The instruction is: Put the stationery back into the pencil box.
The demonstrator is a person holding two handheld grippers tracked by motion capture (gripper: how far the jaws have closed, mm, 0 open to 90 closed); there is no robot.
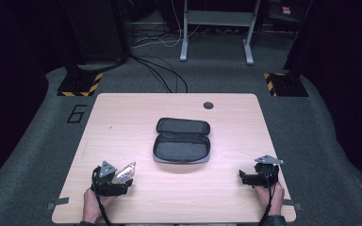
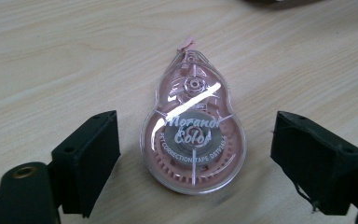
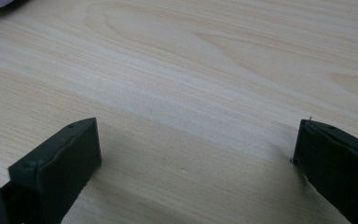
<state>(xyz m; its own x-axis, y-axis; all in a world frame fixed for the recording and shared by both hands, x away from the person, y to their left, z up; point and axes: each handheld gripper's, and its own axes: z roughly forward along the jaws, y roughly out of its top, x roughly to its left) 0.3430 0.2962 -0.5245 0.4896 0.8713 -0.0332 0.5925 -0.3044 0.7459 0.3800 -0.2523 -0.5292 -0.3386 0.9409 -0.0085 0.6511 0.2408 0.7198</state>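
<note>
A pink correction tape dispenser (image 2: 193, 135) is seen lying flat on the wooden worktop (image 1: 122, 117), near its front left corner. In the left gripper view it is placed squarely between the two black jaws of the left gripper (image 2: 193, 158), with its wide round end towards the camera and its narrow tip pointing away. A strip of bare wood can be made out on each side of the clear casing, so neither jaw is pressed against it; the jaws stand apart around it, with nothing gripped. In the high view the left gripper (image 1: 122, 181) is held low at the dispenser (image 1: 124, 172), which is partly covered by it.

The right gripper (image 1: 242, 177) is held near the front right corner of the worktop, well apart from the dispenser. Its jaws are spread wide in the right gripper view, and only bare wood grain is seen between them.

A dark zip case (image 1: 182, 140) lies opened flat at the middle of the worktop, between the two grippers and farther from the person.
</note>
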